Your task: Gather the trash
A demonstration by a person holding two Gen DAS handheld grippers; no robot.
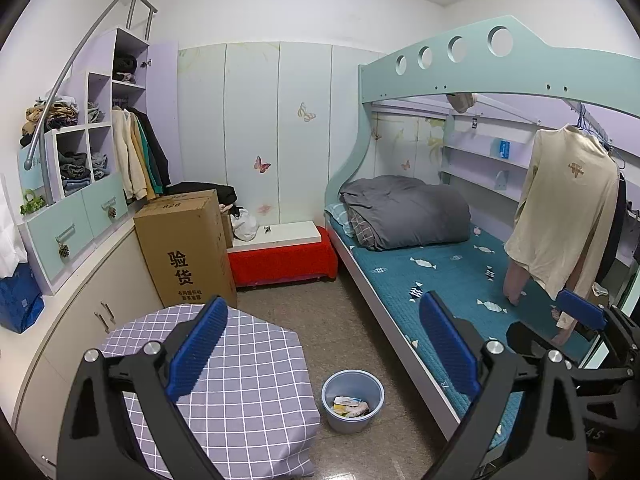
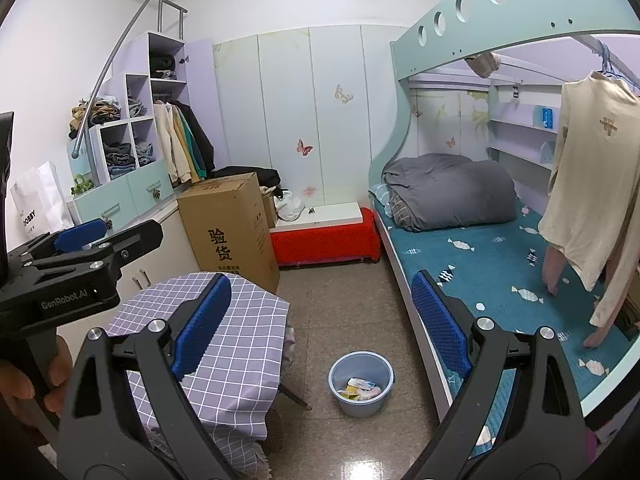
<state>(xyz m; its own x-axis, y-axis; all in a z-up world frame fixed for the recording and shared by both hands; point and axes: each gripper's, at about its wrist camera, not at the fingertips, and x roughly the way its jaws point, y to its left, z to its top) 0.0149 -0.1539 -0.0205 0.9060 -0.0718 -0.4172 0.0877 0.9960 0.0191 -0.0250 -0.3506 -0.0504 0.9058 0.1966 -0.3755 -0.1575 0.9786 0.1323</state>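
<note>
A light blue trash bin [image 1: 353,402] stands on the tiled floor between a checked table and the bed; it also shows in the right wrist view [image 2: 361,384]. Trash wrappers [image 1: 351,406] lie inside it, also seen in the right wrist view [image 2: 359,389]. My left gripper [image 1: 324,348] is open and empty, held high above the bin. My right gripper [image 2: 320,328] is open and empty, also well above the bin. The left gripper also shows at the left edge of the right wrist view [image 2: 80,236], and the right gripper at the right edge of the left wrist view [image 1: 580,308].
A table with a purple checked cloth [image 1: 240,380] stands left of the bin. A bunk bed with a teal mattress [image 1: 460,280] is on the right, a cream shirt [image 1: 568,208] hanging over it. A cardboard box [image 1: 188,248] and a red bench [image 1: 284,260] stand at the back.
</note>
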